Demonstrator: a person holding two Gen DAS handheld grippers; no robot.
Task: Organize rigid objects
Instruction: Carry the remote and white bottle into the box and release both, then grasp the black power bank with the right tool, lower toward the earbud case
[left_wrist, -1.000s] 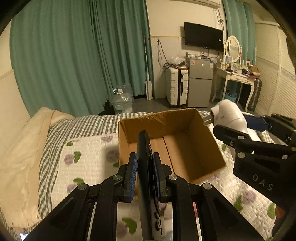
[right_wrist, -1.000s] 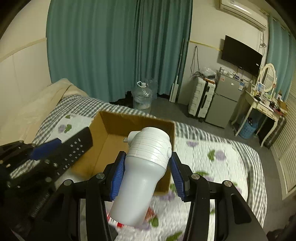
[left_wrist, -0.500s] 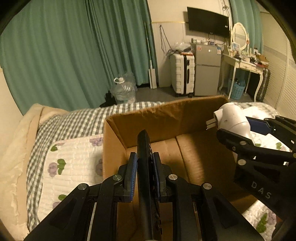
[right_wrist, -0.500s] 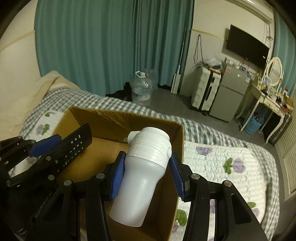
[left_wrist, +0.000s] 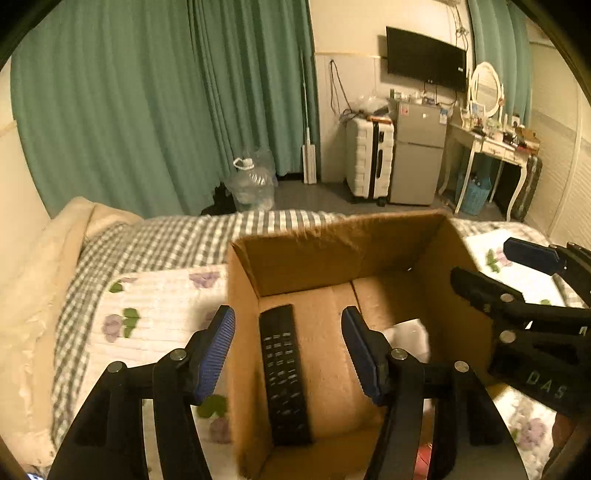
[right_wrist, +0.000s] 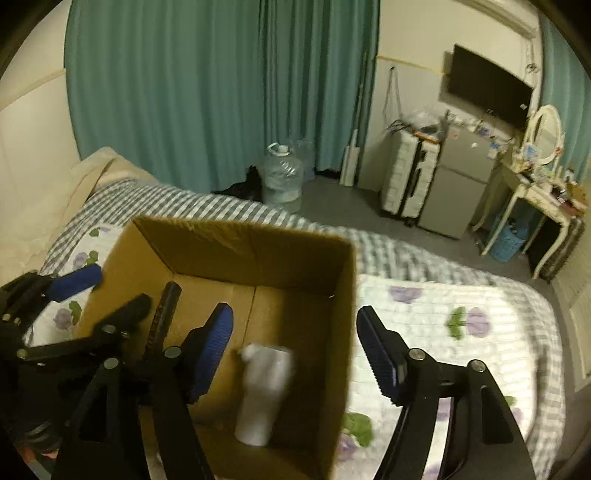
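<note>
Hovering over the open cardboard box (left_wrist: 332, 258) on the bed (left_wrist: 155, 295), both grippers have their blue-padded fingers spread wide with nothing between them. The left gripper (left_wrist: 288, 347) sits above the box's left side, where the black remote (left_wrist: 284, 373) lies lengthwise on the box floor, buttons up, close to the left wall. The right gripper (right_wrist: 295, 350) hangs over the right half of the box (right_wrist: 240, 258), and the white bottle-shaped object (right_wrist: 264, 391) is inside beneath it; it looks blurred, so whether it is at rest cannot be told.

Judging from this, the step in hand is the drop-off: both rigid items are in the box and out of the fingers. The next move probably calls for lifting both grippers straight up clear of the box walls, then looking around the bed for anything not yet packed. A reddish item (left_wrist: 421, 458) shows at the frame's bottom edge beside the box, though it is too hidden to identify.
</note>
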